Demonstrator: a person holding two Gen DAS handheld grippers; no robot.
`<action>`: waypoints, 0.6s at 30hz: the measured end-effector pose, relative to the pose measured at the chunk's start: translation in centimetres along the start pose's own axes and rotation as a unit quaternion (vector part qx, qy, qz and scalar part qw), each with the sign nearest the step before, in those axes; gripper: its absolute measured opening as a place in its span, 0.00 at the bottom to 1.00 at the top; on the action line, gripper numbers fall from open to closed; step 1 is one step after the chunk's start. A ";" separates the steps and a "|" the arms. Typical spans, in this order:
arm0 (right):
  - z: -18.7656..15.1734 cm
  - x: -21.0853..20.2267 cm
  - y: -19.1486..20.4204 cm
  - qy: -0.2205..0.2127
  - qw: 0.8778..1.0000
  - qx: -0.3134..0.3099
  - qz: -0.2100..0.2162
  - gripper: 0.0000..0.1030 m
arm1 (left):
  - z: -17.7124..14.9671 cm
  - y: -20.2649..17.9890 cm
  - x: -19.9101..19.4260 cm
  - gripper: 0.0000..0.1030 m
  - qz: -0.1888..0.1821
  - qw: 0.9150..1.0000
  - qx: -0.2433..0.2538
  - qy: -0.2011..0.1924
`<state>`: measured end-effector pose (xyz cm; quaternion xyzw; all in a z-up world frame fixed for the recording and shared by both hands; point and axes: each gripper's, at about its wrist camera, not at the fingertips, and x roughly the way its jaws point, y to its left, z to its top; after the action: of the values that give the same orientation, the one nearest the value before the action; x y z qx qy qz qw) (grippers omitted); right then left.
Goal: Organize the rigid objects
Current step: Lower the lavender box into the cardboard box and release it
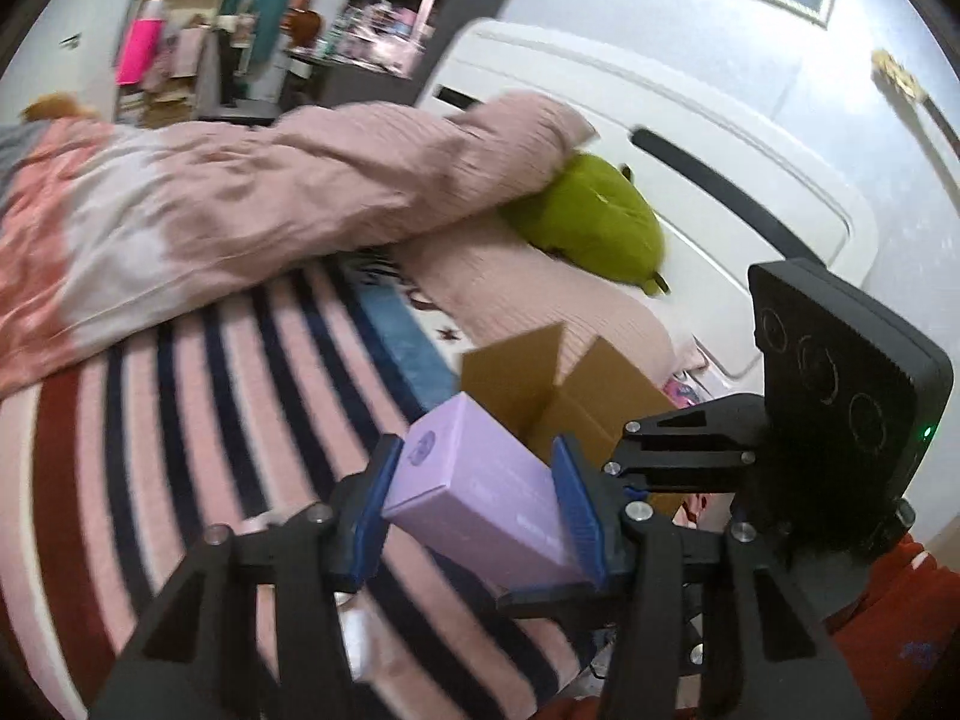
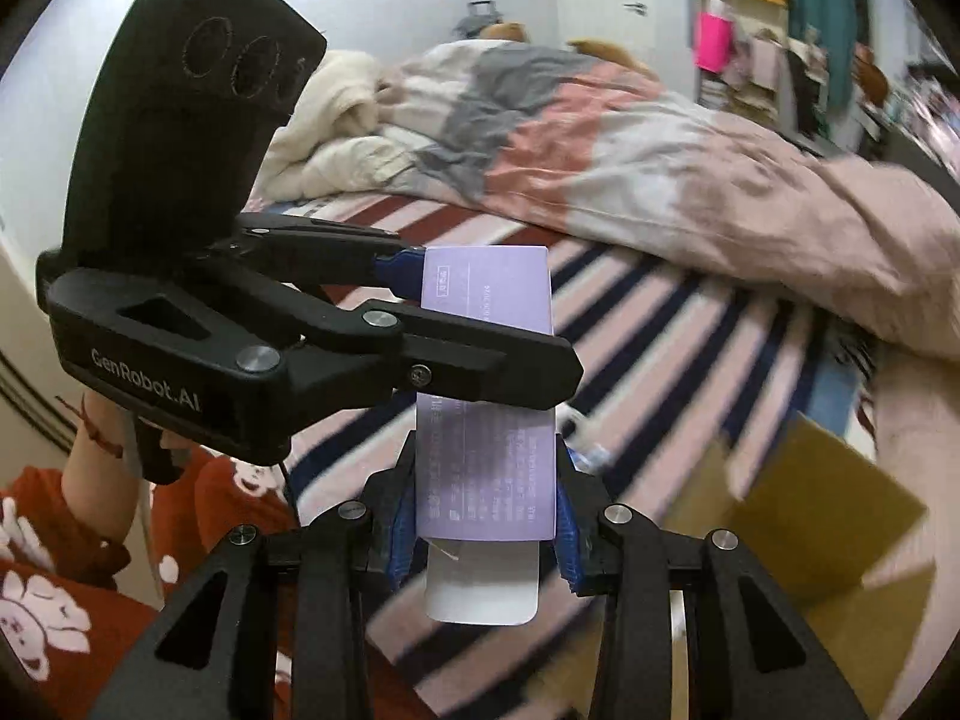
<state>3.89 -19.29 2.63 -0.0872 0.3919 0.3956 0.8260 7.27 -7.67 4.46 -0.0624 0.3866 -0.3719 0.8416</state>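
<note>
Gripping lilac carton point(image 1: 492, 480) at both ends — left gripper point(image 1: 480, 498), right gripper point(image 2: 486, 516) clamped; open cardboard box point(image 1: 564, 396) at one o'clock over striped bedsheet point(image 1: 210, 396).

Only thing reading clearly is "GenRobot.AI" showing on the side of the left gripper point(image 2: 480, 324) at about nine o'clock, while the print on the purple box point(image 2: 486, 468) is blurring out.
</note>
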 end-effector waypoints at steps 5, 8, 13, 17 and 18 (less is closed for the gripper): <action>-3.2 -2.6 -4.7 0.008 0.998 0.054 -0.016 0.32 | 1.6 -2.9 5.7 0.46 -0.033 0.998 0.012 0.045; -4.7 -3.0 -7.5 0.026 0.995 0.089 -0.025 0.32 | 1.6 -4.2 9.1 0.46 -0.024 0.996 0.025 0.078; -6.4 -2.2 -10.4 0.069 0.989 0.117 -0.057 0.31 | 1.3 -5.9 13.0 0.46 0.004 0.992 0.040 0.119; -6.9 -0.9 -10.9 0.094 0.985 0.117 -0.085 0.33 | 1.0 -5.9 13.2 0.58 0.031 0.990 0.056 0.125; -6.9 -0.7 -11.0 0.097 0.984 0.119 -0.091 0.34 | 1.0 -5.9 13.0 0.61 0.036 0.990 0.058 0.121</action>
<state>7.51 -30.23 -3.38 -0.0616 0.5048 0.2595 0.8210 10.13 -20.84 -0.39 0.0457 0.4657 -0.3679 0.8035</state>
